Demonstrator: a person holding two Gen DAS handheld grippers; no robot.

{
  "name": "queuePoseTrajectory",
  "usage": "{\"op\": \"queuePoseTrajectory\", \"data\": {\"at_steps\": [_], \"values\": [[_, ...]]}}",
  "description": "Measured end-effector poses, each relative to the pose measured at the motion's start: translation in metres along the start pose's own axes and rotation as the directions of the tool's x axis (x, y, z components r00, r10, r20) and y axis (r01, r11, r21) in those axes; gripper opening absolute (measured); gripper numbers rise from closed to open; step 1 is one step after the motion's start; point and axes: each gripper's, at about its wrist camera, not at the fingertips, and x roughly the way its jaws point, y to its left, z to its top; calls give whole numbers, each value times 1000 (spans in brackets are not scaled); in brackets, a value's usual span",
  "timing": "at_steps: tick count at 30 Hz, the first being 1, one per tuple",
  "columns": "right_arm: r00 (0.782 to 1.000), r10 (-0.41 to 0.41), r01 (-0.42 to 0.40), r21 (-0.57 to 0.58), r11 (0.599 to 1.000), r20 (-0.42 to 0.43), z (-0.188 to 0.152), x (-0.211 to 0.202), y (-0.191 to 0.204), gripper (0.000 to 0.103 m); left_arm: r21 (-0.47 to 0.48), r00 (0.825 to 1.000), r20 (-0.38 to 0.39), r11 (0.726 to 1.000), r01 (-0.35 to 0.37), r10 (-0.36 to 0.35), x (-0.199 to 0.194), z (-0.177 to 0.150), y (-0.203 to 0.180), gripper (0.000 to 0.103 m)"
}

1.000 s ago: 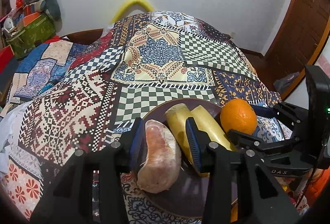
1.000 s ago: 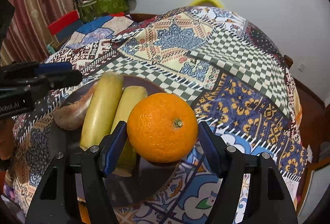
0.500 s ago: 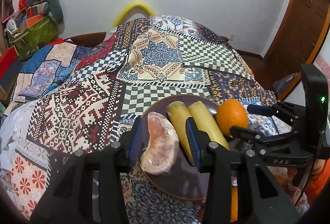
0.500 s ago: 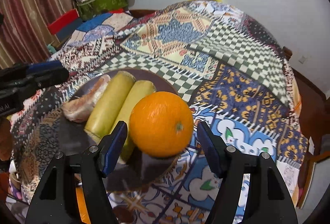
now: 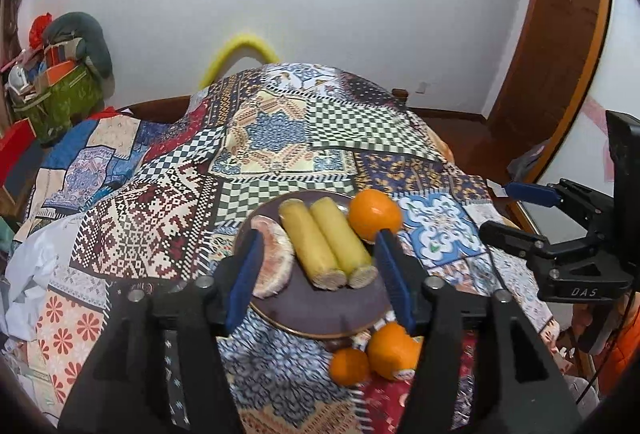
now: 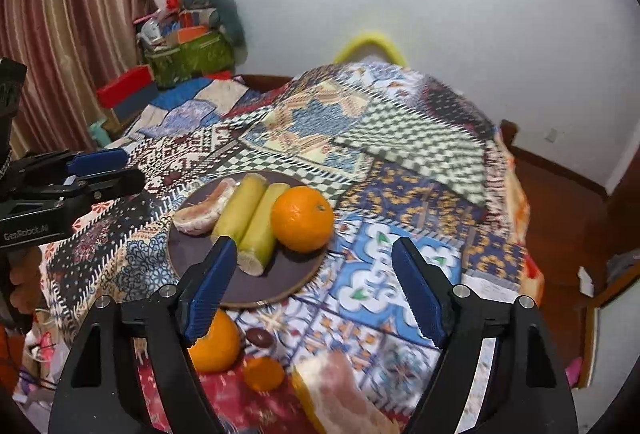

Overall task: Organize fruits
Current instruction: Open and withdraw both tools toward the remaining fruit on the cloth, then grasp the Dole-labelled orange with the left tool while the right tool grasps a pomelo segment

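Observation:
A dark round plate [image 5: 316, 314] [image 6: 256, 286] lies on the patchwork cloth. On it are a peeled pink grapefruit piece [image 5: 272, 258] [image 6: 204, 210], two yellow-green cut fruit pieces side by side [image 5: 324, 250] [image 6: 252, 218] and an orange [image 5: 374, 214] [image 6: 303, 218] at the plate's right edge. My left gripper [image 5: 320, 276] is open and empty, raised above the plate. My right gripper [image 6: 312, 294] is open and empty, pulled back from the orange. Two more oranges [image 5: 392, 350] [image 6: 212, 342] and a small one [image 6: 264, 374] lie in front of the plate, with another grapefruit piece [image 6: 340, 394].
The cloth covers a bed that slopes away to the far wall. A green bag with clutter [image 6: 188, 58] and a red box [image 6: 128, 90] stand at the back left. A wooden door [image 5: 560, 46] and bare floor are on the right. A small dark pebble-like thing [image 6: 260, 338] lies near the oranges.
Both grippers opened and pulled up and back. The left let go of the grapefruit piece and the right let go of the orange; both now rest on the plate.

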Motion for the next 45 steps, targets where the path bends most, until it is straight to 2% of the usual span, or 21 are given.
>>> {"op": "queuePoseTrajectory", "data": {"at_steps": [7, 13, 18, 25, 31, 35, 39, 45], "values": [[999, -32, 32, 23, 999, 9, -26, -23, -6, 77, 29, 999, -28, 999, 25, -24, -9, -20, -25, 64], [999, -47, 47, 54, 997, -1, -50, -35, -12, 77, 13, 996, -69, 999, 50, -49, -5, -44, -35, 69], [997, -65, 67, 58, 996, -42, -72, -33, -14, 77, 18, 989, -136, 998, 59, -56, 6, -64, -43, 69], [993, -33, 45, 107, 993, -112, -101, -17, -19, 77, 26, 972, -219, 995, 91, -83, 24, -84, -59, 69], [987, -18, 38, 125, 991, -159, -116, -4, -25, 77, 92, 978, -207, 995, 37, -17, 35, -91, -76, 69], [985, -4, 28, 136, 990, -173, -120, 3, -28, 77, 112, 980, -198, 993, 24, -1, 39, -91, -80, 69], [982, 10, 15, 132, 991, -187, -121, 10, -27, 77, 126, 981, -191, 992, -8, 32, 46, -90, -81, 61], [977, 15, 11, 118, 993, -211, -120, 25, -28, 77, 147, 976, -213, 989, -13, 45, 56, -93, -84, 61]]}}
